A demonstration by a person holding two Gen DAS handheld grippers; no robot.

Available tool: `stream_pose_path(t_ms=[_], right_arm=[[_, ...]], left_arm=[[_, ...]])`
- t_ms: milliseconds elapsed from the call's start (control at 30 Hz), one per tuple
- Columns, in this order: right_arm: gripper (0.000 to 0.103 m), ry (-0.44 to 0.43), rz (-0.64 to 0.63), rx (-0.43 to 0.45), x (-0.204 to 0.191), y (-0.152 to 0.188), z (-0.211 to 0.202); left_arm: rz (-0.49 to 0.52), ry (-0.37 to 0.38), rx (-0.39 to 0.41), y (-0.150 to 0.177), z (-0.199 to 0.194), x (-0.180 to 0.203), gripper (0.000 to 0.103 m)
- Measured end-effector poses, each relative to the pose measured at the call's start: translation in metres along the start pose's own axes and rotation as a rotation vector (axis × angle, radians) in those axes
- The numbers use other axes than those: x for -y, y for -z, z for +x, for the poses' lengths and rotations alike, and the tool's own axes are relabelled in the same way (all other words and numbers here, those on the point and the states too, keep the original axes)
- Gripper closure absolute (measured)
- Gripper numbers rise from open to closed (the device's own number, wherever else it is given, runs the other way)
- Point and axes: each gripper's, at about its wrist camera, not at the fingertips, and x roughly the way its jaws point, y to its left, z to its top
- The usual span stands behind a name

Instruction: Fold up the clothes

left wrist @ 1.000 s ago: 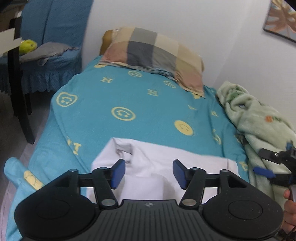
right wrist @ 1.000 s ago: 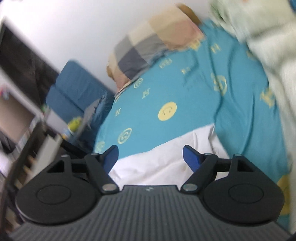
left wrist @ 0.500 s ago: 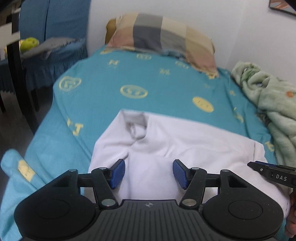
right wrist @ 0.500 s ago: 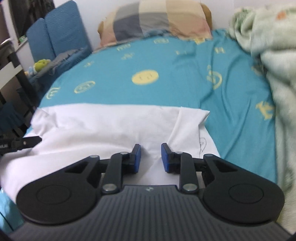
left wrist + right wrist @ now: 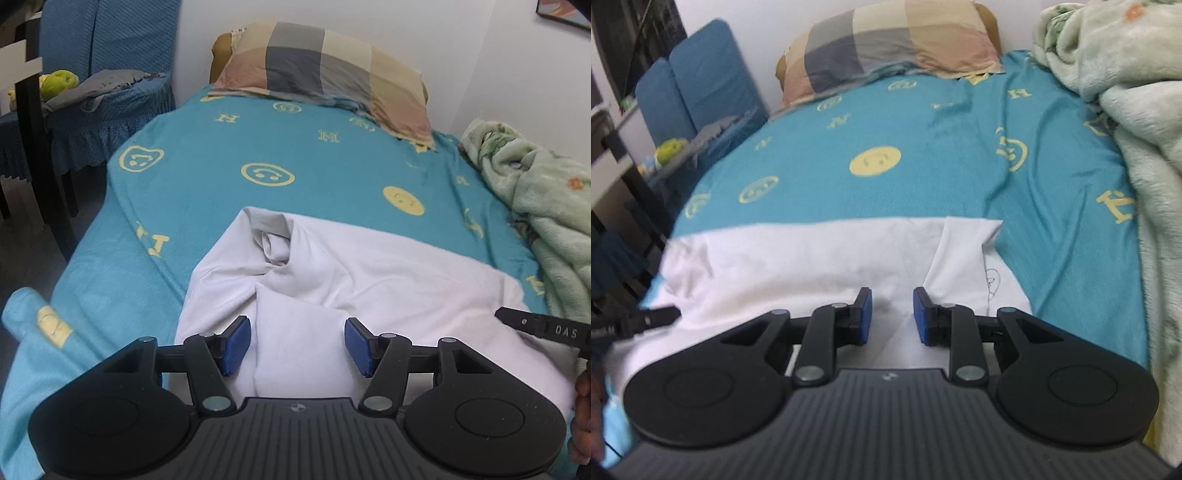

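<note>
A white garment (image 5: pixel 369 273) lies spread across the near end of the teal bed sheet (image 5: pixel 295 147), its collar (image 5: pixel 273 240) pointing toward the pillow. My left gripper (image 5: pixel 297 345) hovers over the garment's left part, jaws wide apart, with a soft ridge of cloth below them and nothing pinched. My right gripper (image 5: pixel 892 317) is low over the garment (image 5: pixel 812 258) beside a folded-over flap (image 5: pixel 960 251). Its jaws stand narrow and are opening; white cloth shows in the gap, but the pads do not press on it. One finger of the right gripper (image 5: pixel 543 328) shows at the left wrist view's right edge.
A checked pillow (image 5: pixel 325 66) lies at the bed's head. A bunched green blanket (image 5: pixel 535 192) fills the right side along the wall. A blue covered chair (image 5: pixel 107 74) with grey cloth and a green toy stands left of the bed, behind a dark table leg (image 5: pixel 37 147).
Both grippers have sunk closer to the white garment, which now fills more of each view. The right gripper rolled to level and its jaws closed from wide to a narrow gap.
</note>
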Motion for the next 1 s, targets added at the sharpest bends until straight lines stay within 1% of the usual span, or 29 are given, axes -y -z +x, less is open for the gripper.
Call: stream_pose_path(t_ms=[133,233,300,400,500,567,600,700,800,833,900,933,1000], right_arm=[[0.075,-0.008,-0.028,0.048,-0.012,0.003,-0.04],[0.075,-0.03,-0.025,0.066,-0.018,0.008,-0.07],[0.075,-0.044,-0.023,0.076,-0.022,0.012,-0.088],[0.075,-0.062,-0.014,0.089,-0.027,0.018,-0.113],[0.075,-0.071,-0.016,0.083,-0.029,0.024,-0.132],[0.075,-0.068,-0.011,0.084,-0.03,0.029,-0.143],[0.075,-0.07,-0.004,0.083,-0.03,0.032,-0.147],[0.075,-0.086,0.023,0.079,-0.029,0.037,-0.153],[0.075,-0.096,0.018,0.079,-0.032,0.037,-0.15],[0.075,-0.096,0.017,0.078,-0.033,0.037,-0.149],[0.074,-0.101,0.027,0.07,-0.033,0.038,-0.146],[0.074,-0.106,0.037,0.064,-0.033,0.038,-0.144],[0.074,-0.116,0.061,0.051,-0.033,0.04,-0.139]], left_arm=[[-0.001,0.014,0.034,0.003,-0.037,0.013,0.043],[-0.011,0.038,0.044,0.009,-0.063,0.025,0.04],[0.002,0.044,0.048,0.016,-0.079,0.034,0.039],[0.021,0.036,0.067,0.026,-0.105,0.046,0.037],[0.052,0.008,0.101,0.035,-0.131,0.058,0.034],[0.048,0.007,0.119,0.041,-0.146,0.062,0.029],[0.041,0.012,0.121,0.044,-0.151,0.062,0.029],[0.034,0.022,0.109,0.052,-0.157,0.067,0.027],[0.033,0.036,0.087,0.054,-0.152,0.069,0.025],[0.022,0.047,0.076,0.054,-0.148,0.068,0.022],[-0.051,0.101,0.042,0.053,-0.135,0.058,0.018],[-0.107,0.141,0.015,0.054,-0.126,0.049,0.016],[-0.236,0.221,-0.05,0.054,-0.103,0.031,0.015]])
